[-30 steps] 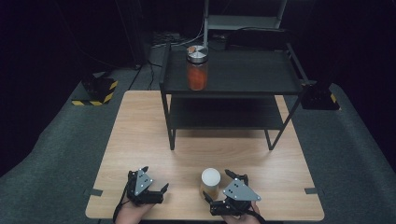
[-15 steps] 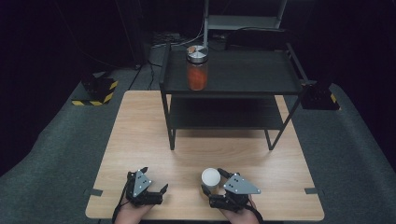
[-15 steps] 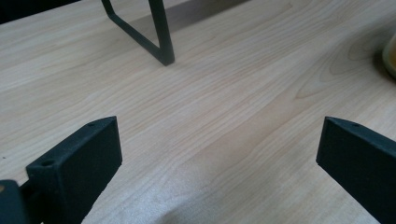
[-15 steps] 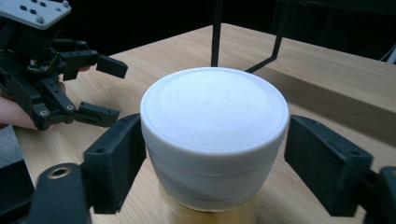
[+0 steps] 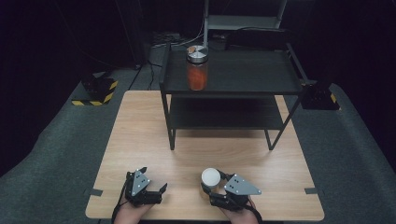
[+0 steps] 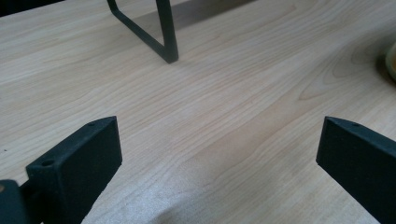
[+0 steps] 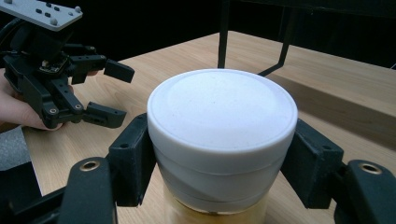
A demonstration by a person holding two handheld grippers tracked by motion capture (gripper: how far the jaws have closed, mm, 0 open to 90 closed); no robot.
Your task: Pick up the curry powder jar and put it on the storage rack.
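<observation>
Right tool closed on white lid of small jar, pads pressing lid's sides; jaws just closed in, jar between them. Jar upright on table, near front edge, right of centre. Left tool open, nothing between jaws, low over bare wood, well left of jar. Orange jar with metal lid on black shelf at table's far side.

White lid on yellowish jar; pale wood table; black shelf rack; orange-filled jar; yellow-black striped block.
</observation>
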